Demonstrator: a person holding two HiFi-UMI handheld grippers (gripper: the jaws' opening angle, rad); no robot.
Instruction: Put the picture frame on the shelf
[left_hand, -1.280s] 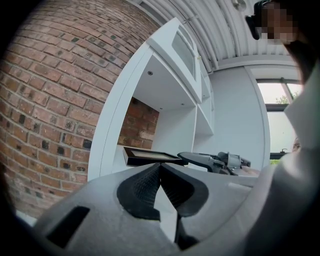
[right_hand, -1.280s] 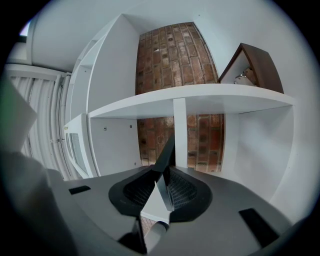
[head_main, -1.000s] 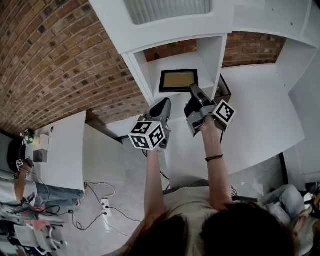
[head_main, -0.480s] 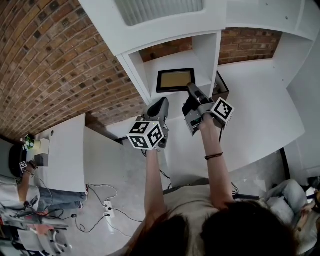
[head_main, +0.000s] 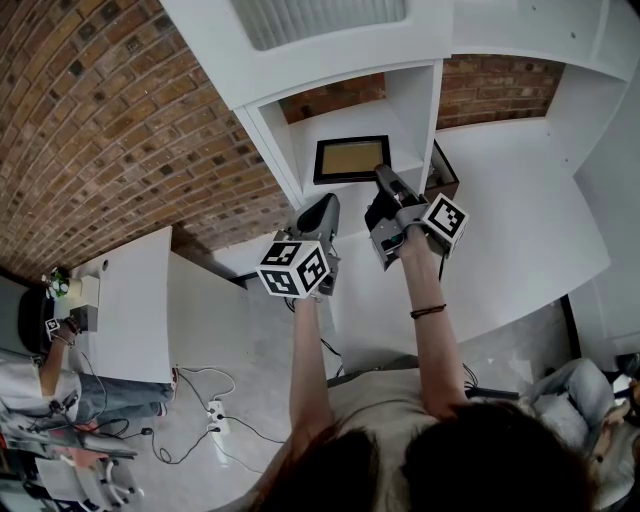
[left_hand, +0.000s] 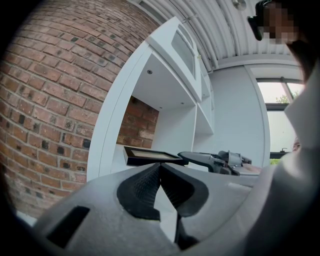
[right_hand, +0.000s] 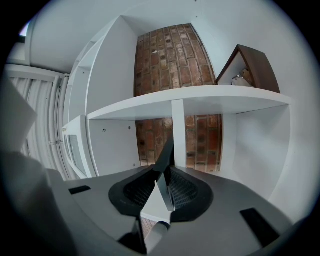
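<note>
Closest to the head camera you've got the person's two bare forearms reaching out, with a dark band on the right wrist. The left tongs point level and sit just short of the shelf unit. In their own view the left tongs have the pads pressed together at the tips with nothing between them, so that one's just parked there empty. The right tongs are a bit further in and angled slightly up. Their own view shows the right tongs clamped on a thin dark edge, which is the picture frame seen side-on. From above, the picture frame is black with a tan middle. It lies flat inside the open shelf compartment with the right tongs gripping its near right corner. From the left side the picture frame looks level and low over the shelf board, but I honestly can't tell if it's fully resting on it. Past the divider there's a brown triangular thing up on the next shelf board. The brick wall is behind it all.
</note>
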